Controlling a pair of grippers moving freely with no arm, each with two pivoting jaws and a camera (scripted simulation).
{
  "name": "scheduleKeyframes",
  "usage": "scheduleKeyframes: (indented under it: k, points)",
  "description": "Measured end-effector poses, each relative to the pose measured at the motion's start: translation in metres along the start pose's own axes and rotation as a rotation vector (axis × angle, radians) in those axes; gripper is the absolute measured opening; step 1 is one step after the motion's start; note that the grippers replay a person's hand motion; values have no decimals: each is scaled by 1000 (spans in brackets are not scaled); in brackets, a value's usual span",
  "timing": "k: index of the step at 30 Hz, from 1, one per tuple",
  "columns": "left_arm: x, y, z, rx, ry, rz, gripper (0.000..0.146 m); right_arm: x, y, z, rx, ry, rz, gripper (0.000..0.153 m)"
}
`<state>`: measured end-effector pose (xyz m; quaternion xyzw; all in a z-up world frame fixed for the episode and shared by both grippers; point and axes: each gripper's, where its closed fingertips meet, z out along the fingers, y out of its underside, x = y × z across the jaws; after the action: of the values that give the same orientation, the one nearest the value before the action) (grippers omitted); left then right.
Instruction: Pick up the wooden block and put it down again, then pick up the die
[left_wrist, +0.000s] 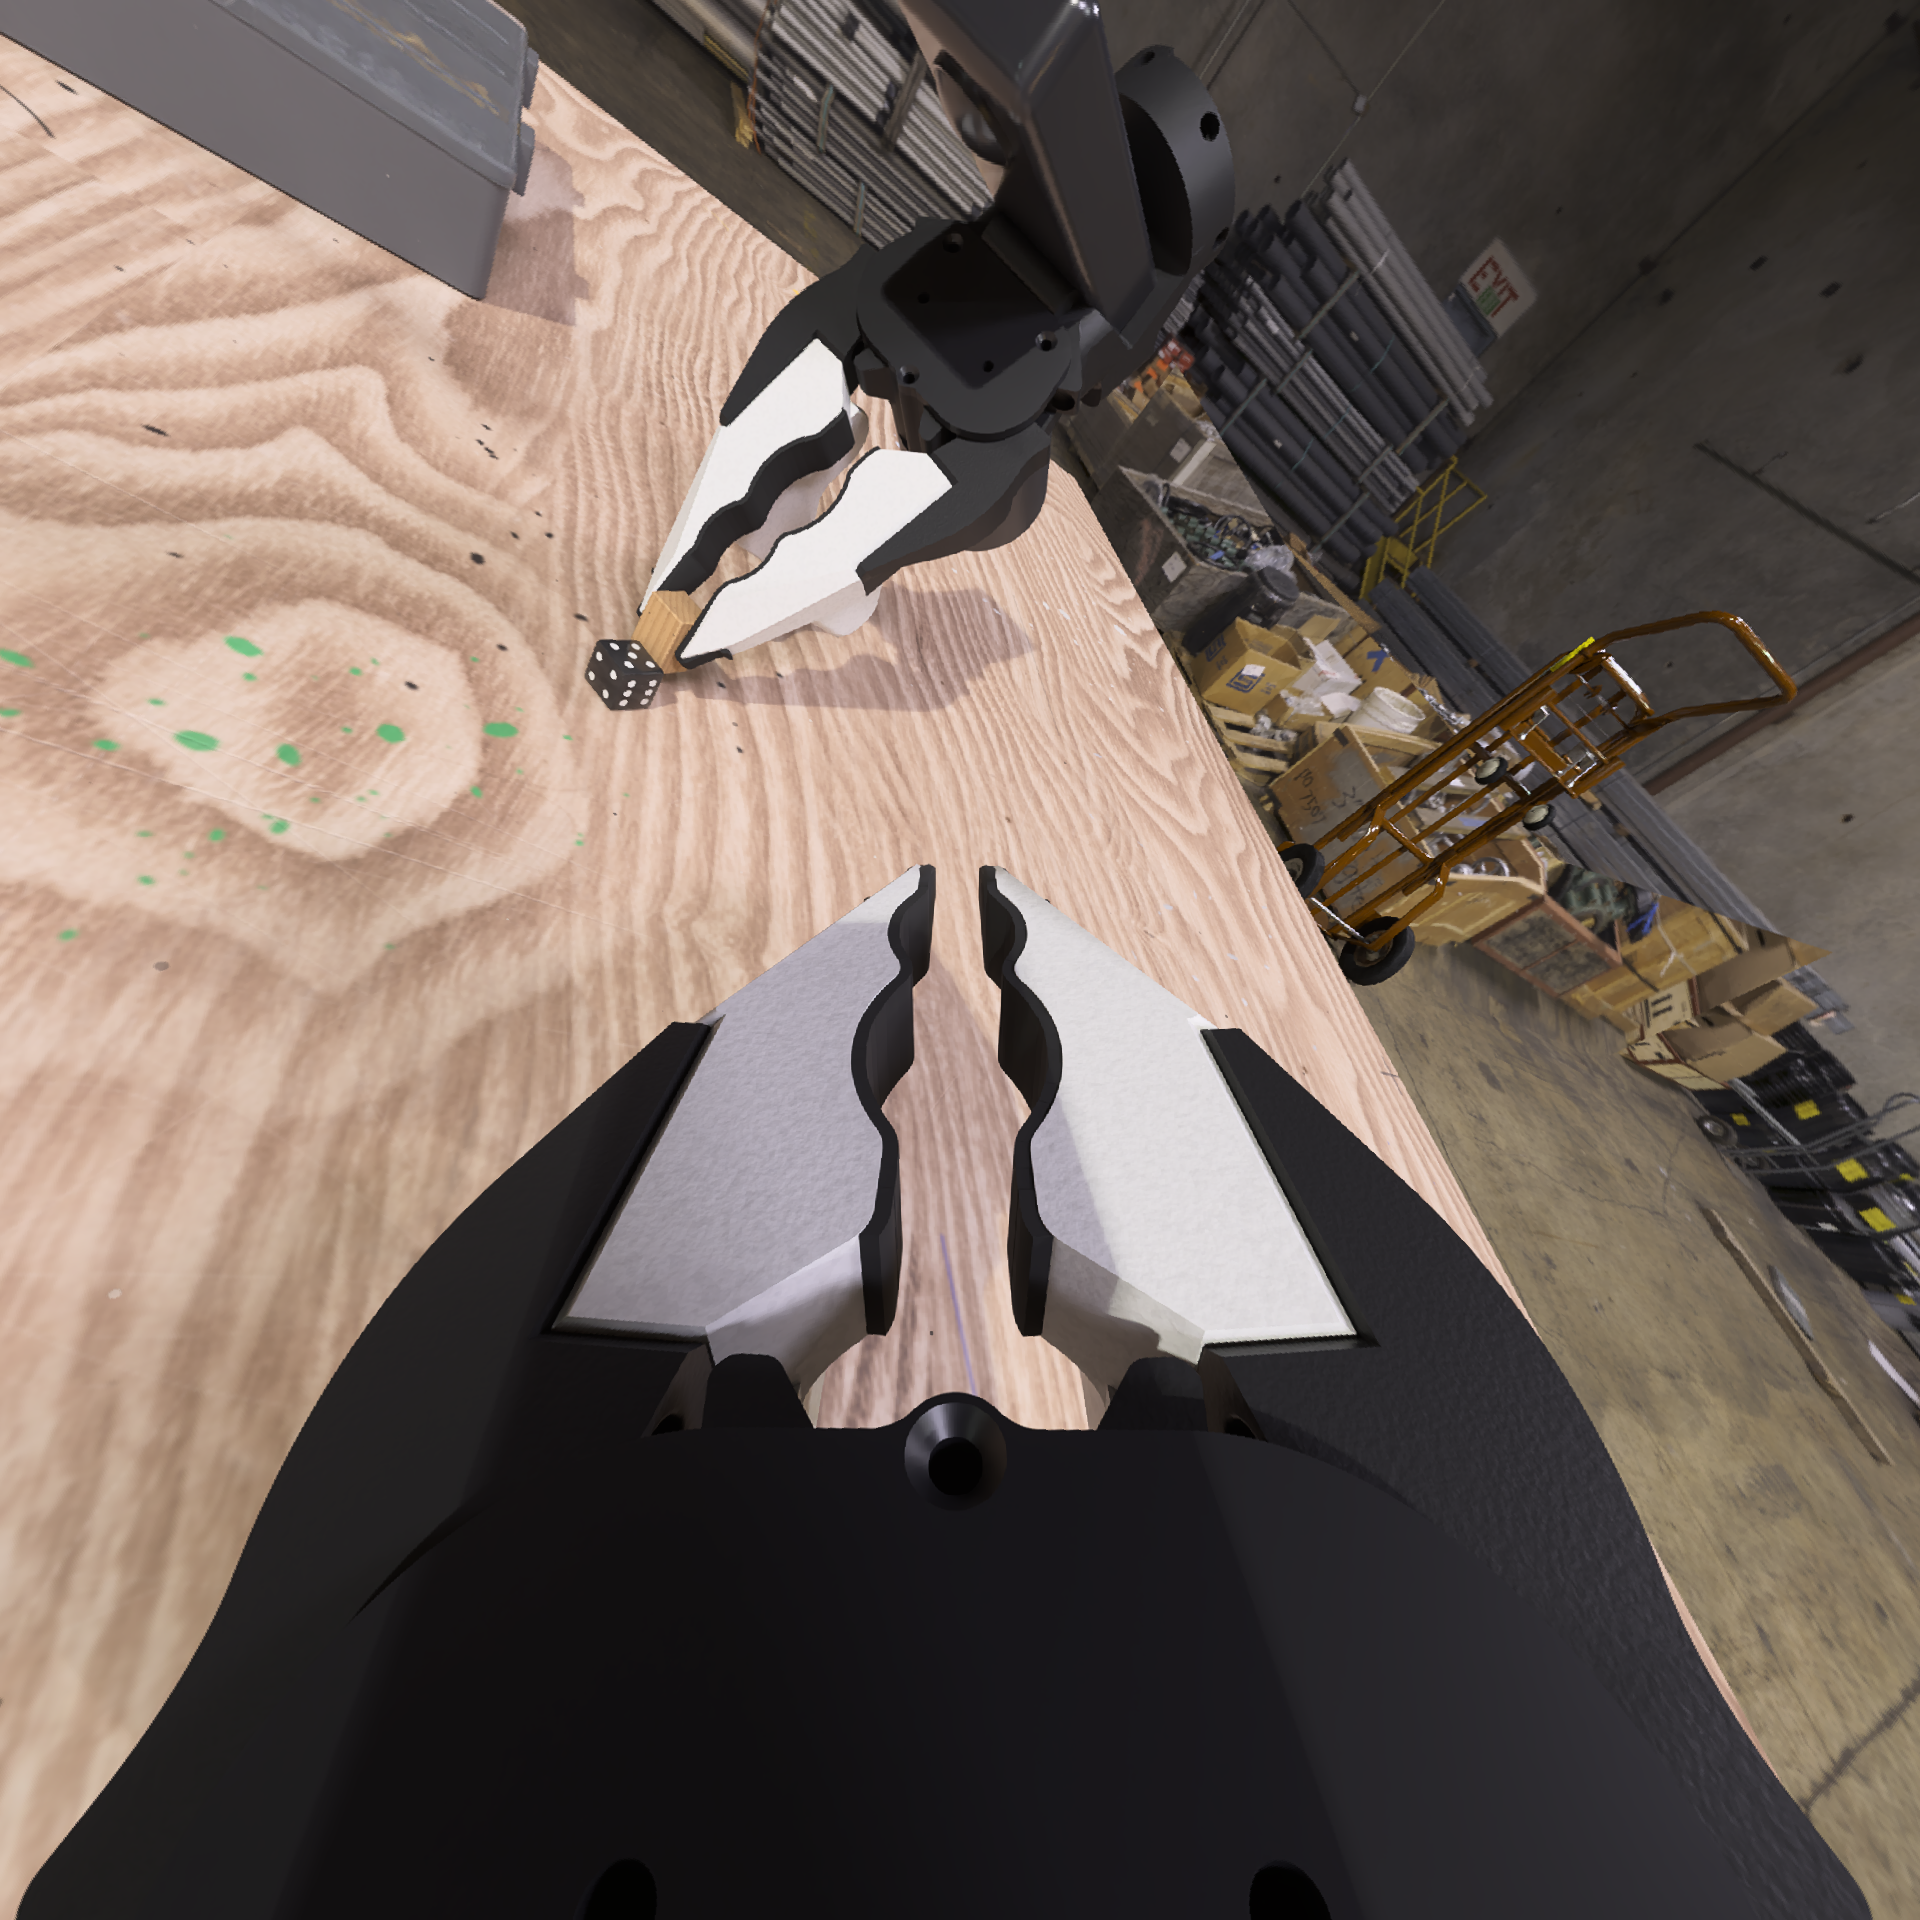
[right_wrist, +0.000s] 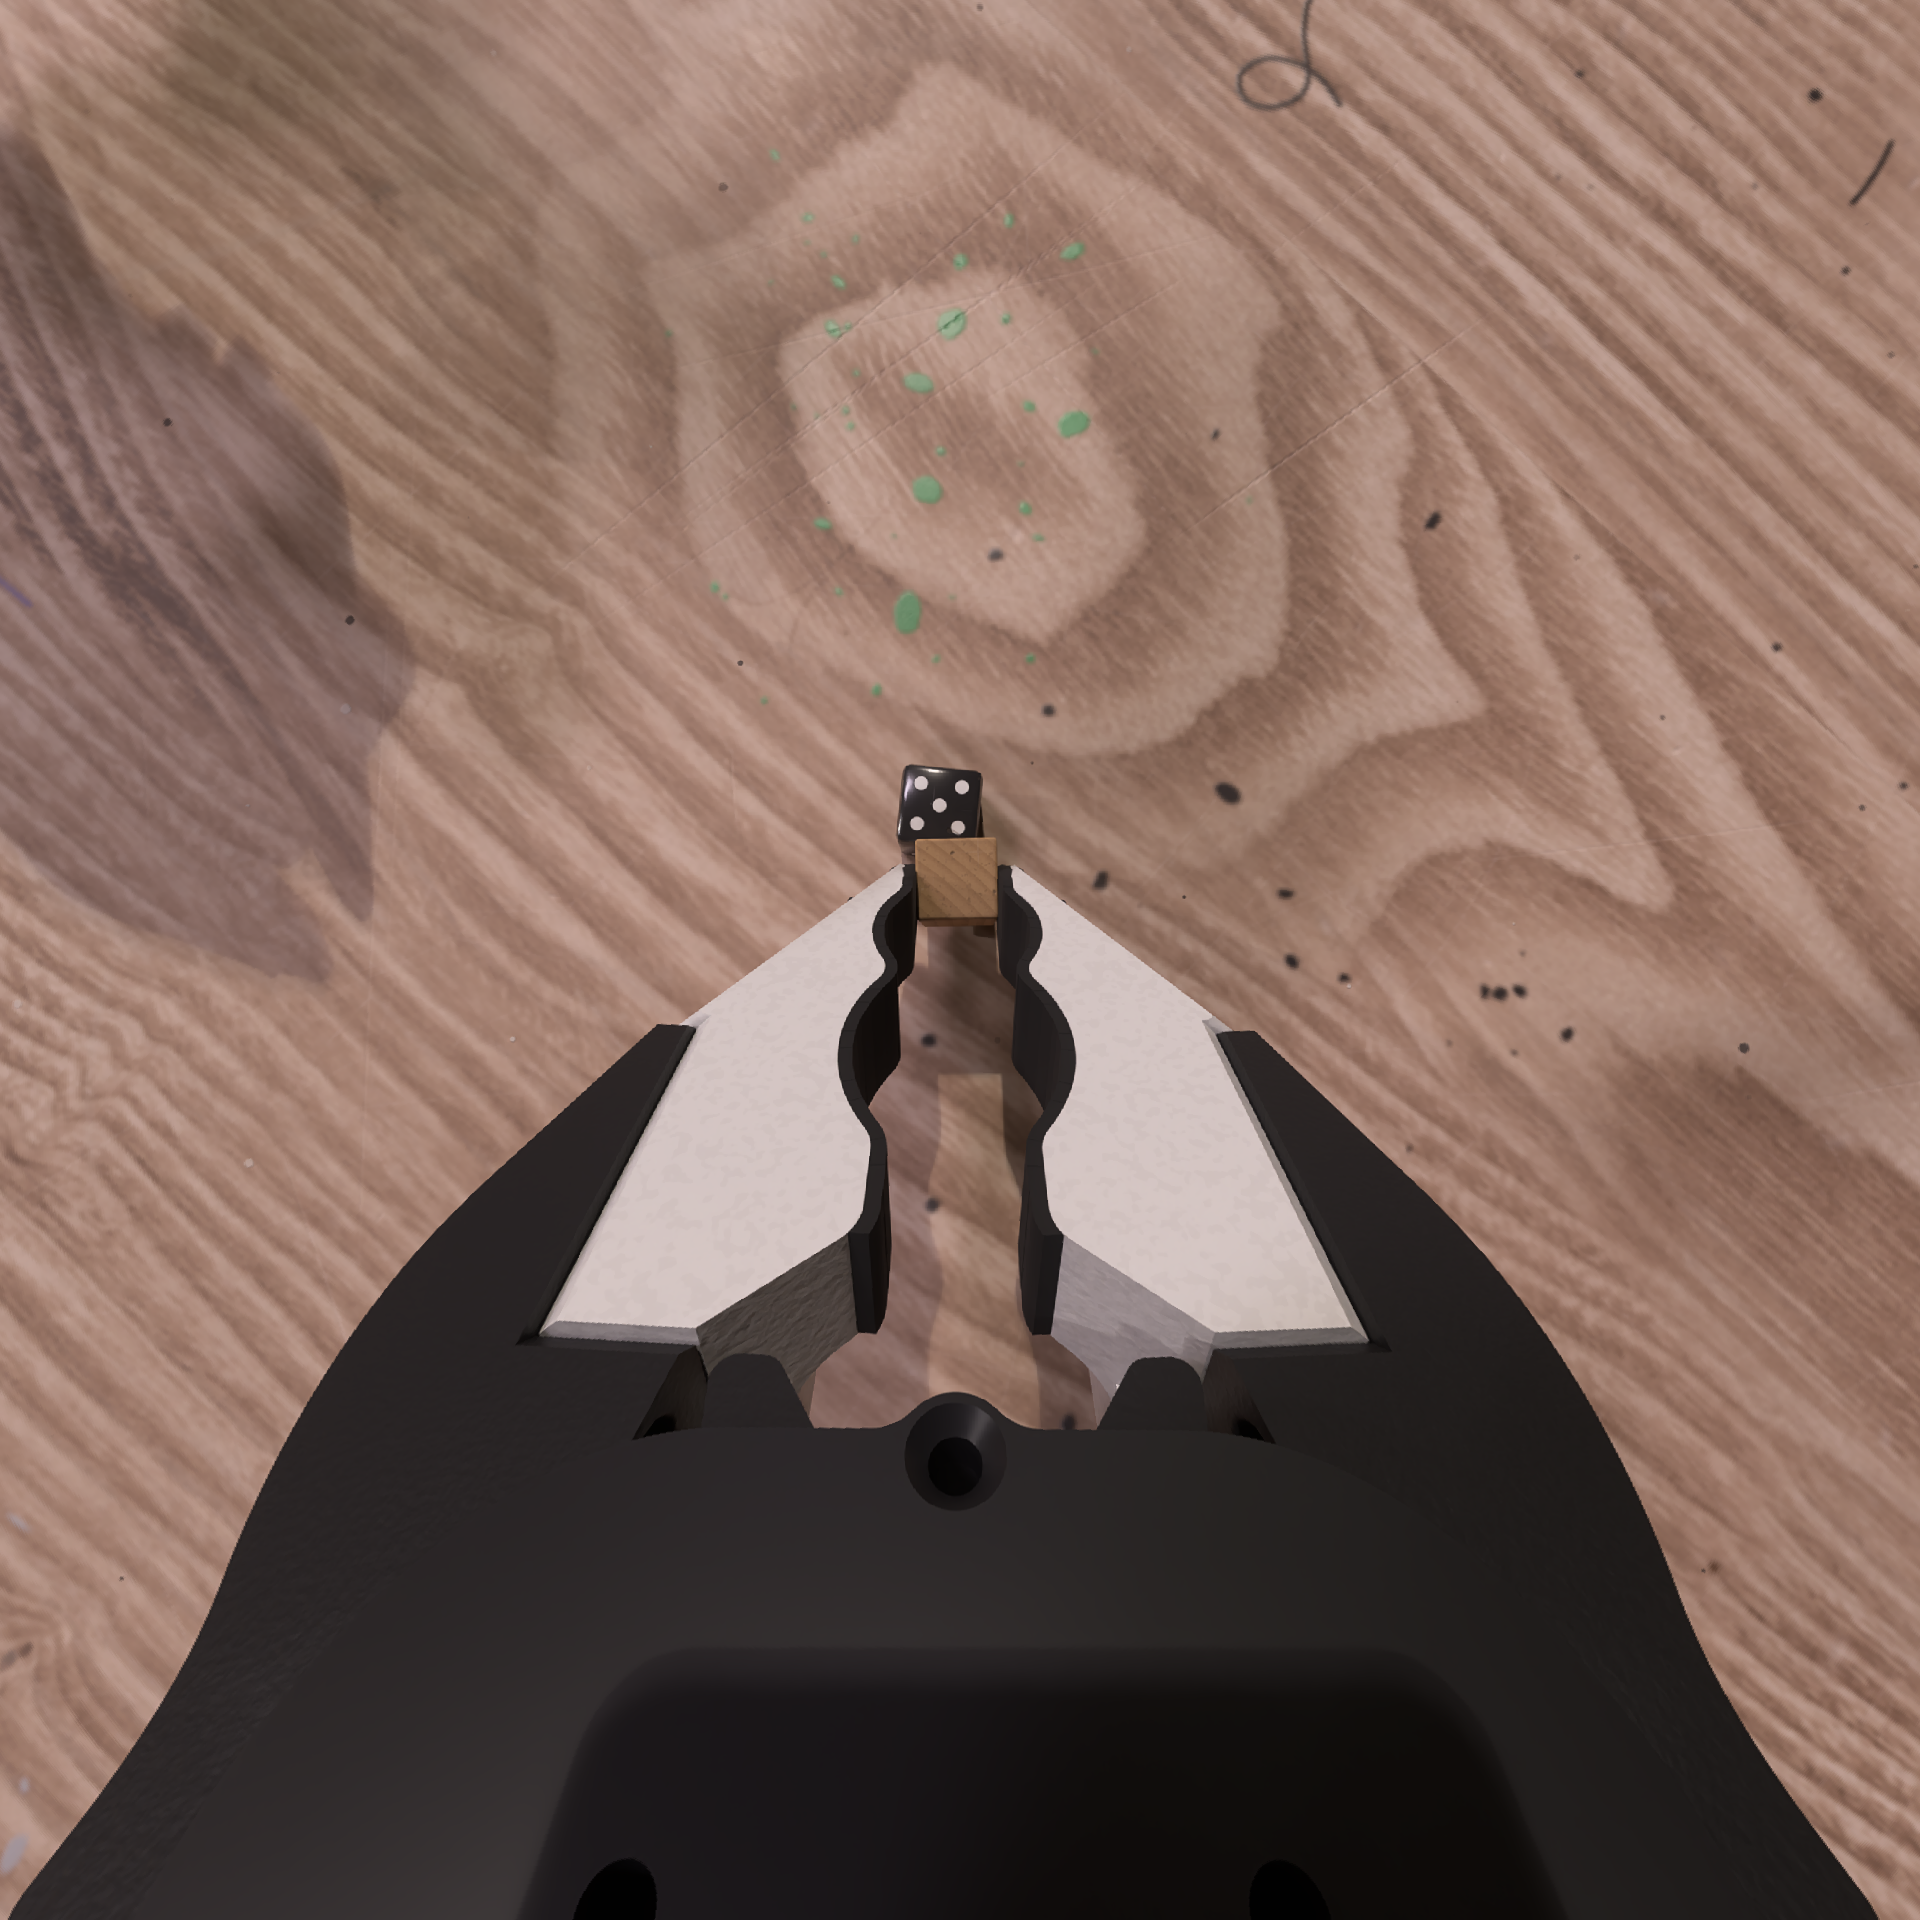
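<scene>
A small wooden block (right_wrist: 956, 881) sits between the fingertips of my right gripper (right_wrist: 957, 883), which is shut on it. The block is low over the plywood table (right_wrist: 1455, 1143). A black die with white pips (right_wrist: 938, 802) lies just beyond the block, touching it or nearly so. In the left wrist view the right gripper (left_wrist: 670, 631) comes down from the upper right, with the block (left_wrist: 665, 620) at its tips and the die (left_wrist: 623, 673) beside it. My left gripper (left_wrist: 956, 875) is nearly closed and empty, hovering above the table well short of both objects.
A grey case (left_wrist: 312, 104) stands at the table's far left. The table's edge (left_wrist: 1278, 862) runs along the right, with an orange hand cart (left_wrist: 1538, 769) and boxes on the floor beyond it. Green paint spots (right_wrist: 925, 488) mark the wood past the die.
</scene>
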<state>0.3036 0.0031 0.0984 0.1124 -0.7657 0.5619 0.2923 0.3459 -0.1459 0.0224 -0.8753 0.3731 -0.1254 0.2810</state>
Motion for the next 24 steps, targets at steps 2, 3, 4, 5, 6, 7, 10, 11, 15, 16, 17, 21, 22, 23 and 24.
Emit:
scheduleKeyframes:
  k: [2,3,4,5,6,7,10,11,15,16,17,21,22,23,24]
  points:
    - [-1,0,-1,2,0,-3,8,0,0,2,-8,-8,3,14]
    - [-1,0,-1,3,1,-5,8,-1,0,2,-8,-16,7,14]
    - [-1,-1,-1,4,1,-7,8,-2,0,3,-7,-26,13,14]
    - [-1,-1,-2,5,2,-8,8,-2,0,3,-6,-35,19,14]
    - [-1,-1,-2,5,3,-10,8,-3,-1,3,-5,-44,26,14]
    - [-2,-1,-2,6,3,-11,8,-3,-1,3,-5,-49,31,14]
    - [-2,-1,-3,7,4,-13,8,-3,0,4,-13,-55,36,14]
    - [-2,-1,-3,8,4,-13,8,-3,0,5,-16,-58,37,14]
    - [-2,-1,-3,7,2,-14,8,-3,0,5,-17,-66,50,14]
    - [-2,-1,-3,7,2,-14,8,-4,0,5,-15,-71,55,14]
    - [-3,-1,-3,6,1,-15,8,-4,0,6,-14,-76,61,14]
    - [-3,-1,-2,4,1,-15,8,-4,0,6,-15,-86,77,14]
    - [-3,-1,-2,4,0,-15,8,-4,0,6,-15,-89,81,14]
    - [-3,-1,-2,3,0,-15,8,-4,0,6,-15,-92,83,14]
    - [-3,-1,-2,3,0,-15,8,-4,0,6,-16,-94,85,14]
